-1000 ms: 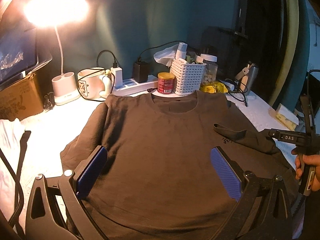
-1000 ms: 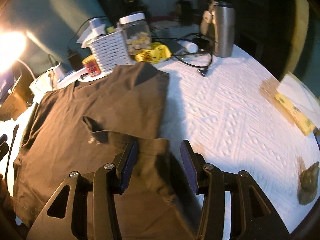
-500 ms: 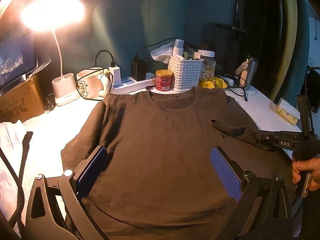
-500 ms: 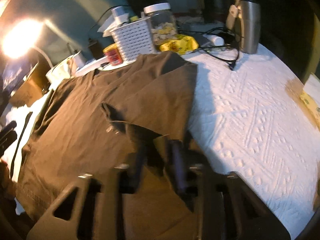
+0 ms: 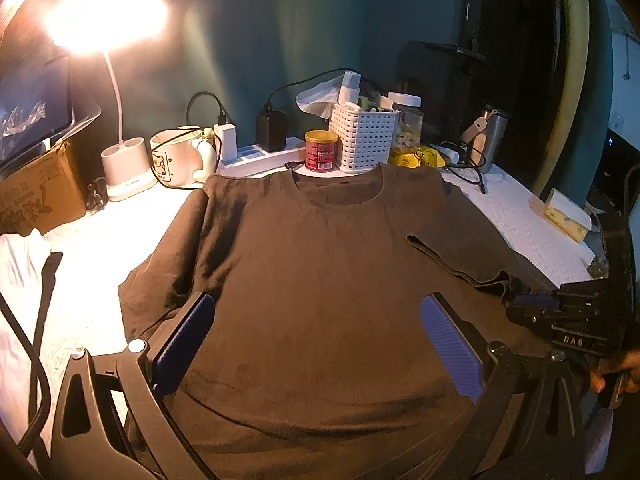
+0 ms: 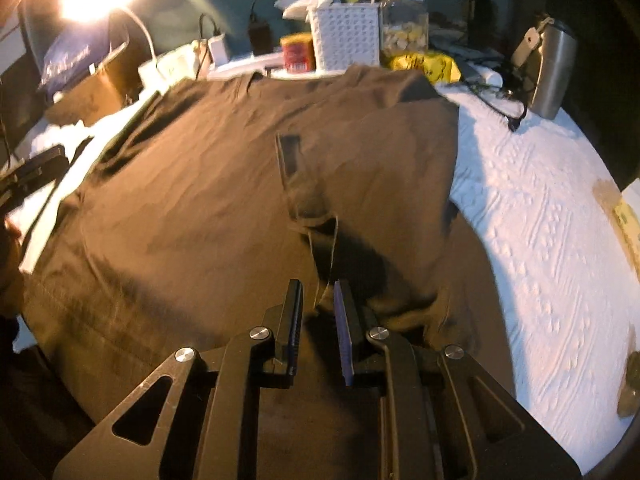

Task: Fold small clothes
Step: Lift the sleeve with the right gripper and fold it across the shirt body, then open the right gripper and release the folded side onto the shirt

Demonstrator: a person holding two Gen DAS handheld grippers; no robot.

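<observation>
A dark brown T-shirt lies flat on the white table, collar toward the back. Its right sleeve is folded inward over the body. My right gripper is shut on the sleeve's end, a strip of fabric pinched between its pads. In the left wrist view the right gripper sits at the shirt's right edge, with a hand behind it. My left gripper hovers open over the shirt's lower half, its blue pads wide apart with nothing between them.
Along the back stand a lit desk lamp, a mug, a power strip, a red can, a white basket and a jar. A steel flask and cables lie back right. A cardboard box is at left.
The right gripper's jaws closed on the sleeve's end and drew it across the shirt. The left gripper stayed put and open.
</observation>
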